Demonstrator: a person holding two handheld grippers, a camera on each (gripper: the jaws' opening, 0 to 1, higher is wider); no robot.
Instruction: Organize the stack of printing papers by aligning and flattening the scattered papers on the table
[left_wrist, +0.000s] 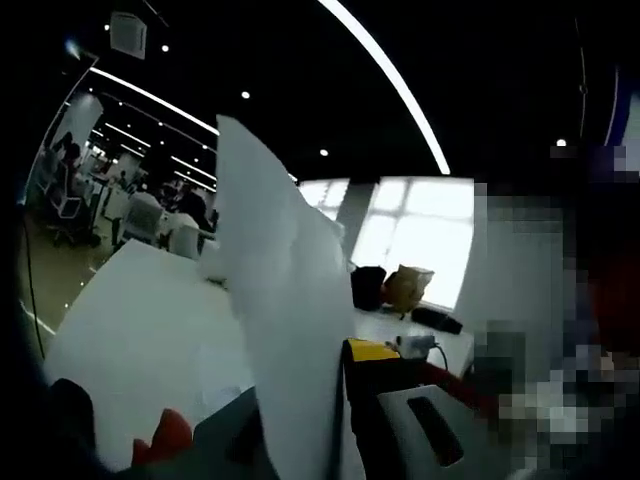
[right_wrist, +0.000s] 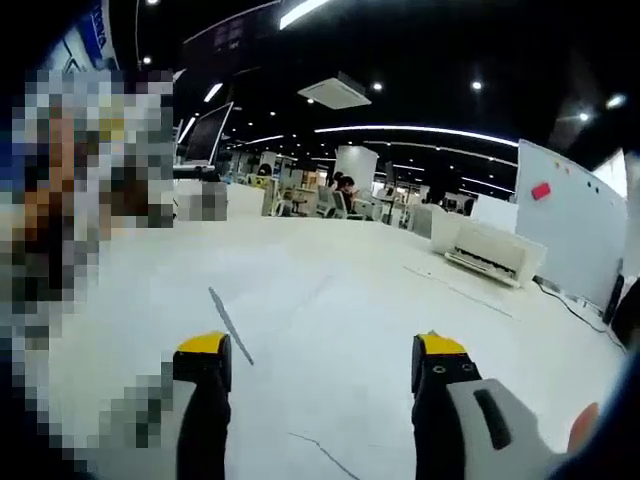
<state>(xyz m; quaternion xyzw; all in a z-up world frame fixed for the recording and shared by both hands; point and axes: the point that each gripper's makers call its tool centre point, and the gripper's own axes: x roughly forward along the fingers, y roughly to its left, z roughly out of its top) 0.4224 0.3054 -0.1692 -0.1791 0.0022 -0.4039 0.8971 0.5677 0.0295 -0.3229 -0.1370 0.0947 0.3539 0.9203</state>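
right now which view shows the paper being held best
The left gripper view: the paper sheet stands upright between the left gripper jaws, close and large. The right gripper view looks over the white table past the open right gripper; I can't pick out the sheet there.

Dark ceiling crossed by long light strips (left_wrist: 395, 85) and small spotlights. Bright windows (left_wrist: 420, 235) at the far end, office chairs (left_wrist: 62, 205) and desks to one side. Elsewhere a whiteboard (right_wrist: 572, 225), a ceiling vent (right_wrist: 335, 93), a hanging monitor (right_wrist: 207, 133).
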